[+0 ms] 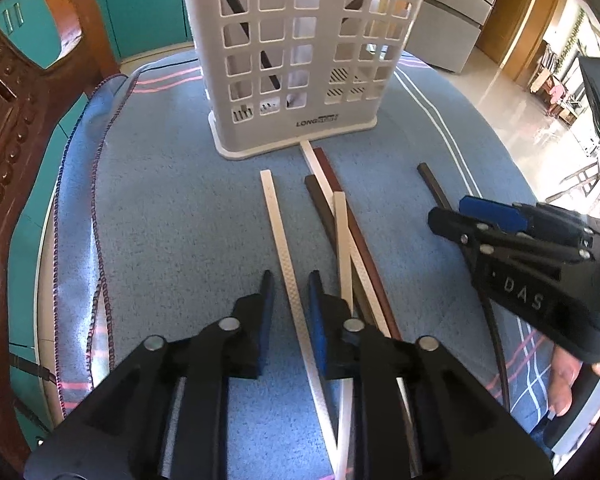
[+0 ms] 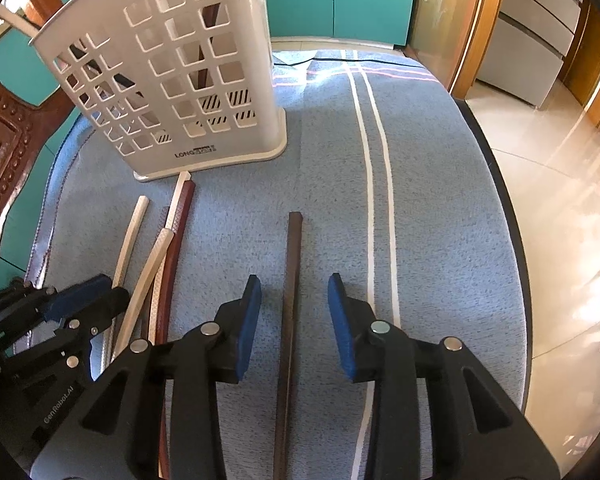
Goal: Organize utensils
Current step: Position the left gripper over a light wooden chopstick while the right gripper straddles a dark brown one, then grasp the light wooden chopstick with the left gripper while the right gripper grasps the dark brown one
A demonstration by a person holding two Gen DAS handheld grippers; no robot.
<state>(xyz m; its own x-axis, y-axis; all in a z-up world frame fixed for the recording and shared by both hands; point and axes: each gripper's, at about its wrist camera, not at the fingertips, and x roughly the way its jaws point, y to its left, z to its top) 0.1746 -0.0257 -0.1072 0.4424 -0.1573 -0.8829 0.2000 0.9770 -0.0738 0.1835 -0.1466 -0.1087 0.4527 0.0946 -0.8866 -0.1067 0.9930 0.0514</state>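
Note:
A white slotted utensil holder [image 1: 300, 60] [image 2: 172, 80] stands upright at the back of the blue cloth, with dark sticks showing through its holes. My left gripper [image 1: 292, 304] [image 2: 100, 292] points down over a white chopstick [image 1: 278, 224], which lies between its blue pads with a gap on each side; the jaws are open. Beside it lies a crossed heap of white, dark and red-brown chopsticks [image 1: 340, 220] [image 2: 172, 240]. My right gripper [image 2: 294, 296] [image 1: 456, 212] stands open astride a lone dark brown chopstick [image 2: 293, 248] [image 1: 432, 182], without touching it.
A blue towel [image 2: 420, 200] with white and pink stripes covers the round table. A carved wooden chair [image 1: 4, 160] stands at the left. The table edge [image 2: 512, 240] drops to a shiny floor on the right. A person's hand [image 1: 564, 380] holds the right gripper.

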